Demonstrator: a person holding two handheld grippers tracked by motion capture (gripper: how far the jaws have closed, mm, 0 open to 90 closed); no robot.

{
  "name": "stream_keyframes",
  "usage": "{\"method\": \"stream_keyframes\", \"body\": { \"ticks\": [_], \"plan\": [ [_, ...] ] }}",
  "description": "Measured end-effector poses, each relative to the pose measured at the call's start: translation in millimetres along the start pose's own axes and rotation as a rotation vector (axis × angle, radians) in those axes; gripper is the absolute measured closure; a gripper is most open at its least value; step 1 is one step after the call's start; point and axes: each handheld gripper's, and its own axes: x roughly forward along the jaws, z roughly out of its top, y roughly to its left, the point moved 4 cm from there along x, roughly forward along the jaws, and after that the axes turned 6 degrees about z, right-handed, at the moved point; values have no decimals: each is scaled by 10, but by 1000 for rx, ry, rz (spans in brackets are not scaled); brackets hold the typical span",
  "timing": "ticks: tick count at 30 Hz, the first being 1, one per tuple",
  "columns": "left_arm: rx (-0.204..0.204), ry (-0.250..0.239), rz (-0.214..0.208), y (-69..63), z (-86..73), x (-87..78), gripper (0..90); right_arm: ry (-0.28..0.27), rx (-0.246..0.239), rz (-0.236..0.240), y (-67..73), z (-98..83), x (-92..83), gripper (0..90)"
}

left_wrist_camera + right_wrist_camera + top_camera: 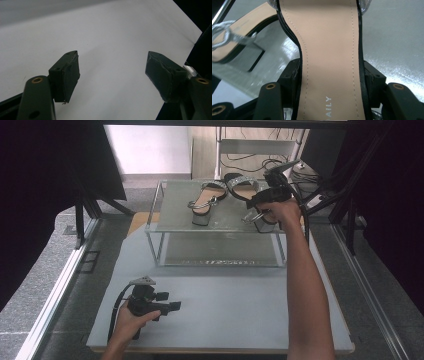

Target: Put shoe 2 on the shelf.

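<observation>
Lettering "AILY", perhaps cut off, marks the sandal (329,62) pinched by the right gripper (329,82) jaws.

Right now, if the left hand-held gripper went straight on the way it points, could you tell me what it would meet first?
Probably nothing soon: the left hand-held gripper stands open over the bare white tabletop, and the way ahead looks free, though depth is unclear.

Right sandal (329,57) toe and heel: cut off by the top and bottom edges of the right gripper view.
Insole lettering (328,107): partly cut off; "AILY" legible.
Right sandal heel, high view: hidden behind the right hand (285,211).
Left sandal (234,42): cut off at the left edge.
</observation>
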Motion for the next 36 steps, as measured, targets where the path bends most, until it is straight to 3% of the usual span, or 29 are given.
{"method": "stream_keyframes", "body": {
  "ticks": [6,10,15,19,22,25,30,31,32,36],
  "plan": [
    [-3,-1,4,15,2,-1,276,-12,42,-14,-87,50,85,423],
    [-7,-8,10,42,7,-28,276,-25,82,-51,-170,98,156,422],
    [-9,-10,14,53,7,-36,276,12,114,-92,-215,117,249,414],
    [-8,-13,18,59,6,-46,276,39,101,-124,-194,131,293,412],
    [-17,-16,25,90,7,-69,276,61,103,-174,-193,130,334,400],
    [-19,-15,27,92,4,-69,276,61,76,-189,-171,130,350,374],
    [-18,-15,28,79,2,-56,276,53,51,-169,-141,130,334,254],
    [-19,-14,29,79,1,-50,275,-22,3,-174,-100,155,268,236],
    [-19,-14,29,79,1,-50,275,-58,-7,-161,-76,173,230,215],
    [-26,-14,33,97,-4,-52,275,-143,-48,-141,-5,228,131,211]
  ]
}}
